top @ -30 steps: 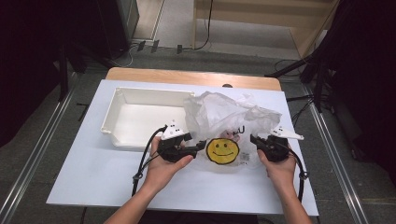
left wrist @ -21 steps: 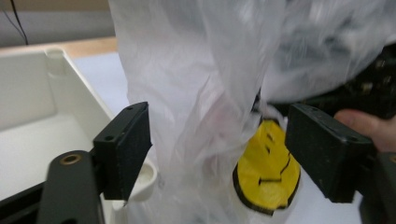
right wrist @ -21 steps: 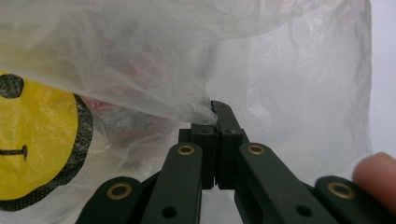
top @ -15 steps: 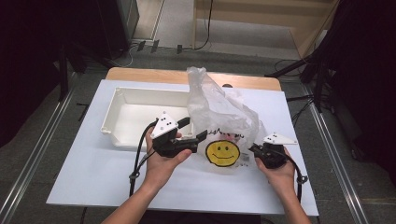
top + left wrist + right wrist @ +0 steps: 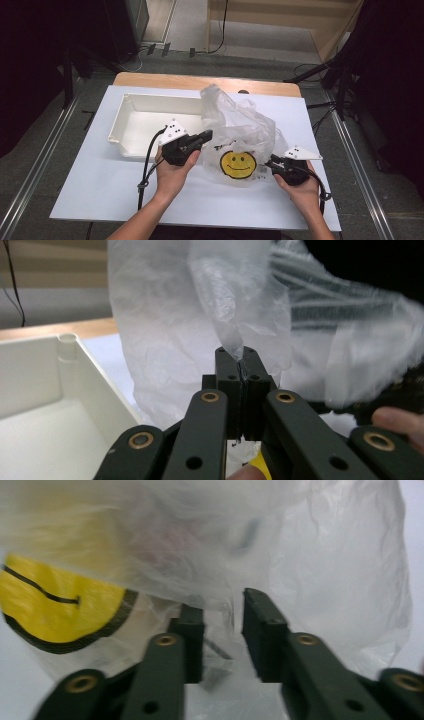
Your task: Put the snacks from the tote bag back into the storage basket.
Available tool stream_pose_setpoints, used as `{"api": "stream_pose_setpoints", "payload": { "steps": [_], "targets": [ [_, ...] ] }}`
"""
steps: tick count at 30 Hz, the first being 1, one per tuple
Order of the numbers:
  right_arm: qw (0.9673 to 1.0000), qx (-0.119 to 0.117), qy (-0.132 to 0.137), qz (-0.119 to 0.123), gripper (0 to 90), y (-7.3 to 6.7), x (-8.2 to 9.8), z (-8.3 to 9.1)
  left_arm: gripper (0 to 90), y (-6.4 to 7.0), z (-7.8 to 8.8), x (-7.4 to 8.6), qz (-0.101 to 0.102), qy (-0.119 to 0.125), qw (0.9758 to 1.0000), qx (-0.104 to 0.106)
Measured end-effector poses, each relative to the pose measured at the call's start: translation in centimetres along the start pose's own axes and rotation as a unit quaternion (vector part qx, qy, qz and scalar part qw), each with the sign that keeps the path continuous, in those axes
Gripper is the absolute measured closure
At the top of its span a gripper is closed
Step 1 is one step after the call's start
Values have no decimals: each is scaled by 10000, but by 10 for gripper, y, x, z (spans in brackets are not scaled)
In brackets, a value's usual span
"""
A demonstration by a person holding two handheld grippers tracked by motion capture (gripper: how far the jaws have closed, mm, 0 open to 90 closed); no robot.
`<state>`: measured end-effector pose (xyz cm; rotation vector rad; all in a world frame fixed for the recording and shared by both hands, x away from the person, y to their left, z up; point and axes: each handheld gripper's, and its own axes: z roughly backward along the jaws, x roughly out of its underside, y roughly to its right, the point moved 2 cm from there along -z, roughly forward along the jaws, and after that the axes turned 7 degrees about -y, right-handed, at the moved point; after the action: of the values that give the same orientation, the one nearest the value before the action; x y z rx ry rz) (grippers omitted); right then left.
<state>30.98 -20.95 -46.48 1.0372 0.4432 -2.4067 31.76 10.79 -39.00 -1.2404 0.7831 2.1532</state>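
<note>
— White sheeting covers the counter (image 5: 90,200), with dark floor and metal rails around it. What is in hand?

— A thin, crinkled clear plastic bag with a yellow smiley face (image 5: 239,135) stands at the centre of the high view, just right of an empty white plastic tray (image 5: 150,120) at centre left.

— And the grippers?

— The left gripper (image 5: 206,135), at the bag's left edge, has just clamped tight on a fold of the film; the left gripper view shows it pinched between the closed jaws (image 5: 242,371). The right gripper (image 5: 269,162), at lower right of the bag, has just been opening: its jaws stand apart with film between them, not pressed (image 5: 222,630).

— How far along?

— I judge the bag half raised, one side secured. The right side still needs a fresh grip before the mouth can be spread.
</note>
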Motion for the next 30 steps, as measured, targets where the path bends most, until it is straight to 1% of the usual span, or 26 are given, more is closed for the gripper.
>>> {"api": "stream_pose_setpoints", "payload": {
  "steps": [2, 3, 4, 5, 7, 8, 9, 10, 11, 12, 13, 15, 17, 18, 19, 20, 21, 22, 23, 25, 26, 27, 28, 29, 30],
  "targets": [
    [9998, 17, 158, -82, 572, 1, -2, 4, 900, 0, -4, 4, -9, -100, 9999, -36],
    [9991, 70, 374, -186, 500, 2, -5, 11, 900, -1, -6, 6, -12, -151, 9999, -52],
    [9991, 70, 374, -186, 500, 2, -5, 11, 900, -1, -8, 8, -15, -203, 9998, -69],
    [9986, 125, 479, -208, 462, 2, -7, 13, 900, -2, -11, 11, -2, -269, 9996, -102],
    [9963, 249, 751, -348, 360, 2, -14, 21, 900, -4, -15, 15, 57, -380, 9992, -144],
    [9936, 399, 970, -420, 275, 0, -20, 28, 900, -6, -18, 19, 104, -437, 9989, -167],
    [9936, 399, 970, -420, 275, 0, -20, 28, 900, -6, -18, 19, 104, -437, 9989, -167],
    [9913, 525, 1111, -467, 197, -3, -27, 34, 900, -7, -21, 23, 120, -532, 9983, -189],
    [9913, 525, 1111, -467, 197, -3, -27, 34, 900, -7, -21, 23, 120, -532, 9983, -189],
    [9907, 571, 1149, -457, 180, -4, -29, 36, 900, -8, -22, 26, 93, -625, 9978, -186],
    [9889, 633, 1267, -440, 154, -6, -34, 40, 900, -8, -23, 27, 91, -667, 9975, -190],
    [9871, 678, 1382, -451, 152, -8, -39, 45, 900, -7, -25, 30, 87, -738, 9971, -160],
    [9832, 697, 1619, -470, 152, -13, -48, 53, 900, -6, -26, 32, 13, -839, 9963, -166],
    [9804, 661, 1799, -453, 152, -15, -55, 60, 900, -5, -27, 34, -24, -867, 9961, -174],
    [9804, 661, 1799, -453, 152, -15, -55, 60, 900, -4, -27, 35, -28, -877, 9960, -191],
    [9786, 445, 1945, -510, 152, -19, -63, 69, 900, -4, -28, 37, -22, -903, 9957, -198],
    [9786, 445, 1945, -510, 152, -19, -63, 69, 900, -4, -28, 37, -22, -903, 9957, -198],
    [9776, 401, 2001, -512, 152, -20, -67, 72, 900, -4, -28, 39, -31, -932, 9954, -200],
    [9738, 331, 2194, -504, 153, -23, -75, 81, 900, -4, -27, 41, -66, -962, 9951, -205],
    [9732, 293, 2225, -497, 154, -24, -77, 84, 900, -4, -27, 42, -71, -985, 9949, -206],
    [9726, 257, 2273, -427, 211, -26, -84, 88, 900, -3, -28, 45, -80, -1019, 9945, -230],
    [9726, 257, 2273, -427, 211, -26, -84, 88, 900, -3, -28, 45, -80, -1019, 9945, -230],
    [9732, 364, 2244, -359, 368, -27, -87, 87, 900, -3, -28, 46, -109, -1056, 9941, -230],
    [9732, 364, 2244, -359, 368, -27, -87, 87, 900, -3, -28, 47, -139, -1098, 9936, -245],
    [9751, 432, 2144, -373, 583, -24, -87, 81, 900, -3, -27, 49, -155, -1099, 9935, -258]
  ]
}}
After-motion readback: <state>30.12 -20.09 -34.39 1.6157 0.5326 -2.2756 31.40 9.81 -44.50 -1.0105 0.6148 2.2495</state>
